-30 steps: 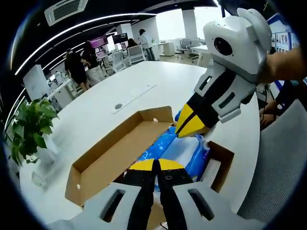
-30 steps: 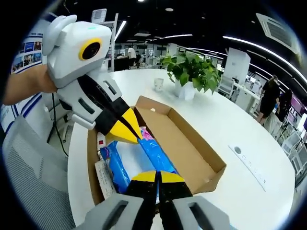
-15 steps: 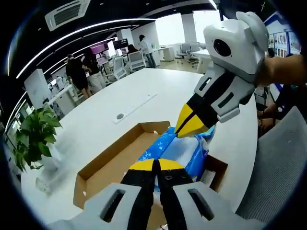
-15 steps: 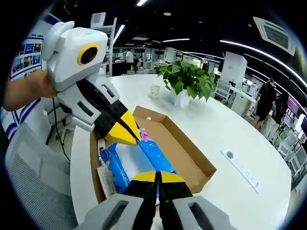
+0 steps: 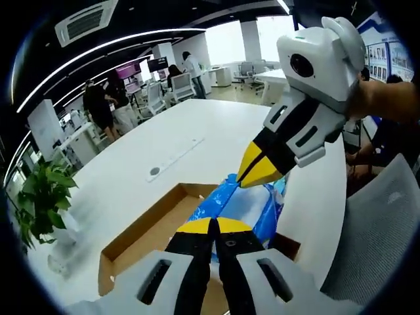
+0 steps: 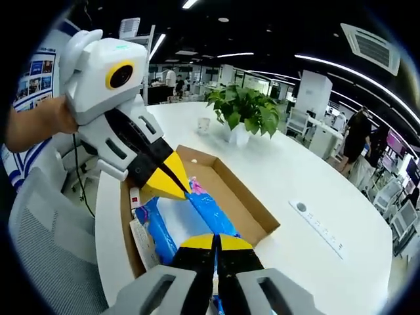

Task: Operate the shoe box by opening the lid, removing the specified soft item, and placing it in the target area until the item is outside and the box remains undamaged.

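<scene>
- The white tabletop [image 5: 197,125] [image 6: 308,190] spans the middle of both views, curving away toward the office behind.
- The open cardboard shoe box [image 5: 141,230] [image 6: 226,190] lies on it, lower centre in the left gripper view and centre-left in the right gripper view, with its brown inside bare on the side away from the claws.
- The blue and white soft package [image 5: 239,203] [image 6: 174,220], the task's item, is at the near end of the box, just above each view's own claw tips; its upper part rises above the box rim in the left gripper view.
- The left claw [image 5: 211,226] [image 6: 172,187] rises from the bottom centre of its own view with its yellow tips pressed together against the package; in the right gripper view it reaches in from the upper left, tips closed on the package's top edge.
- The right claw [image 6: 215,241] [image 5: 252,176] likewise has its yellow tips together on the package at the bottom centre of its view, and comes in from the upper right of the left gripper view, tips closed at the package's upper edge.
- A potted green plant [image 6: 243,111] [image 5: 39,203] stands on the tabletop beyond the box.
- A small paper cup [image 6: 203,125] stands just left of the plant in the right gripper view.
</scene>
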Demonstrator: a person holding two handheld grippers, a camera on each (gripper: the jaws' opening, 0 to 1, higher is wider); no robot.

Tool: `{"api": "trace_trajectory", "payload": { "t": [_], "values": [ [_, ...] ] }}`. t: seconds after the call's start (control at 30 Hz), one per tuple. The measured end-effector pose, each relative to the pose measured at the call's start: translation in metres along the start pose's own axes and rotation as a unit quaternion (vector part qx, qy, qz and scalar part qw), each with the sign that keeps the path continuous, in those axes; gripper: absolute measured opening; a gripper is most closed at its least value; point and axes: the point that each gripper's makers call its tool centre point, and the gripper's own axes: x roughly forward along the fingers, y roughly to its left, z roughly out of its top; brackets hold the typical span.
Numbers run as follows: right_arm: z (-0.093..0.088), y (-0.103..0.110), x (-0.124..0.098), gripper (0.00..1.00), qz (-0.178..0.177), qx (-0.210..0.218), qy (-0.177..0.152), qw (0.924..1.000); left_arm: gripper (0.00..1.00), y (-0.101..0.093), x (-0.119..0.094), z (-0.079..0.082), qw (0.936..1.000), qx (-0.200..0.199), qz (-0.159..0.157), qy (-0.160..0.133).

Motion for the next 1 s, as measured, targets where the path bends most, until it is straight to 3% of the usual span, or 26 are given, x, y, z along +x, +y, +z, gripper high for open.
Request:
{"api": "trace_trajectory", "payload": {
  "t": [1.0],
  "values": [
    [-0.064, -0.051, -0.062, 0.0, -0.061, 0.015, 0.041, 0.9972, 0.0, -0.064, 0.06, 0.055, 0.997, 0.023, -0.07, -0.022]
  ]
}}
